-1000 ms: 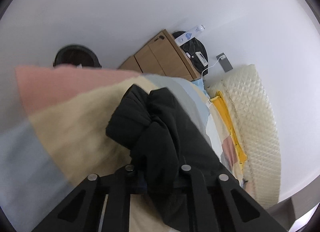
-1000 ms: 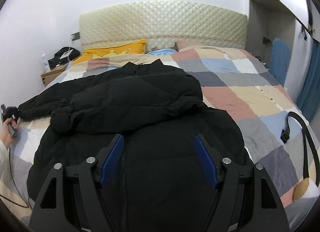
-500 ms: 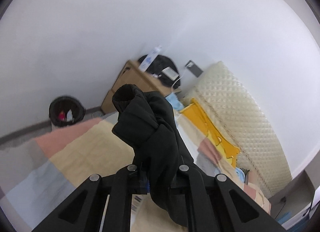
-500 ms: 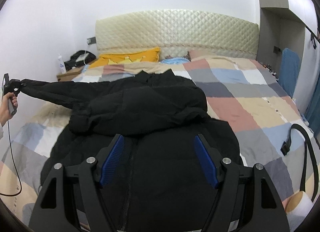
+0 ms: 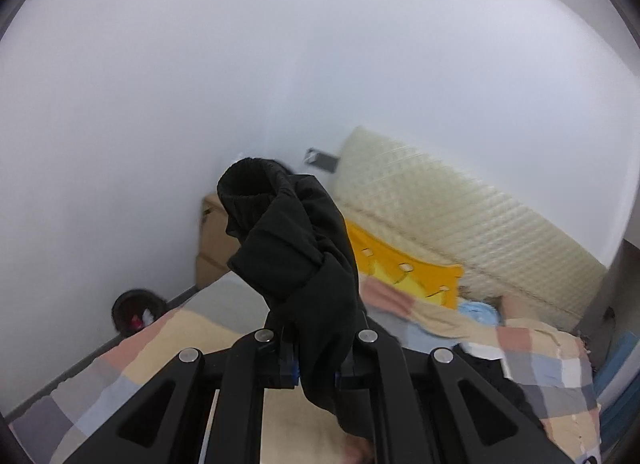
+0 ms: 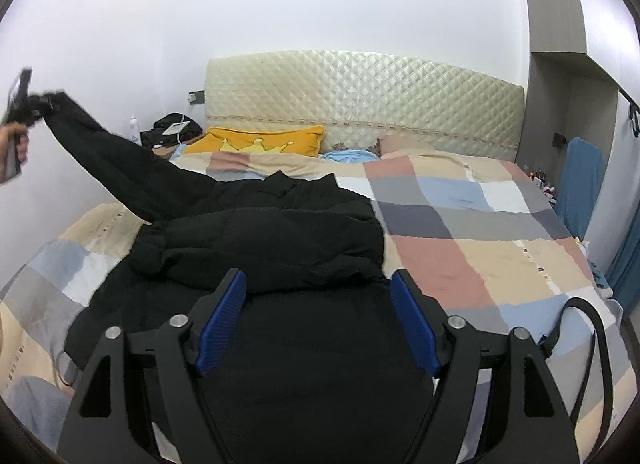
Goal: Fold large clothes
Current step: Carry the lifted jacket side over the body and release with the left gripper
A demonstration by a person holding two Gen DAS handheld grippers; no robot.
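Note:
A black puffer jacket [image 6: 280, 248] lies spread on the checked bed cover [image 6: 472, 248]. Its left sleeve [image 6: 120, 167] is stretched up and out to the left, held at the cuff by my left gripper [image 6: 38, 103] in a hand at the picture's edge. In the left wrist view that gripper [image 5: 316, 364] is shut on the black sleeve [image 5: 296, 248], whose cuff stands up above the jaws. My right gripper [image 6: 318, 324] hovers over the jacket's lower body, its jaws opening wider, blue pads [image 6: 220, 324] apart with nothing pinched between them.
A quilted cream headboard [image 6: 360, 103] and a yellow pillow [image 6: 260, 141] are at the far end. A wooden nightstand [image 5: 214, 244] and a dark waste bin [image 5: 136, 310] stand left of the bed. A black strap [image 6: 592, 344] lies at the right edge.
My left gripper has risen high with the sleeve cuff, pulling the sleeve off the bed into a taut diagonal. The right gripper has moved a little and its jaws have spread slightly.

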